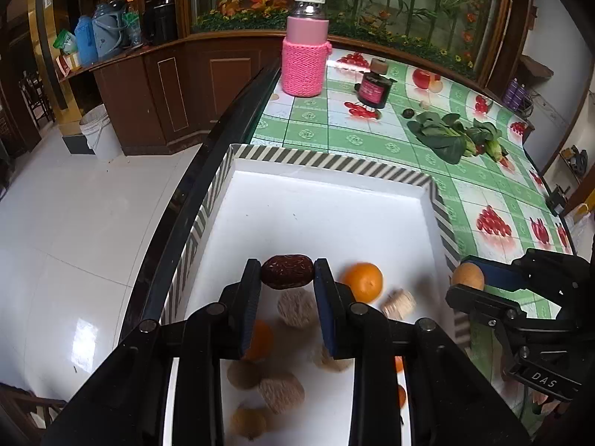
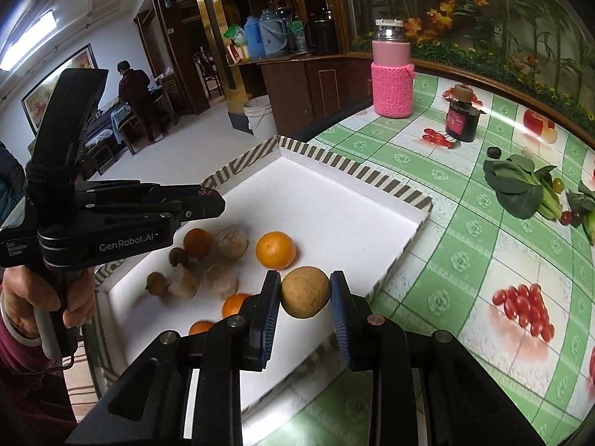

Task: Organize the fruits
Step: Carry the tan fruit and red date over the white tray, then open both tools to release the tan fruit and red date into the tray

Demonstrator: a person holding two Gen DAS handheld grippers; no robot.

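The left hand-held gripper (image 1: 286,277) is clamped on a red date (image 1: 286,277) over the white tray (image 1: 327,171). The right hand-held gripper (image 2: 305,291) squeezes a round brown fruit (image 2: 305,291) by the tray's edge. Next, each fruit probably needs setting down in its group.

A table (image 1: 334,137) covered in a green checked oilcloth printed with fruit carries a shallow white tray (image 1: 327,174) with a grey-striped rim at its near left edge. Farther back stand a bottle in a pink knitted sleeve (image 1: 305,61) and a dark jar (image 1: 373,89). Leafy greens (image 1: 444,135) lie to the right.
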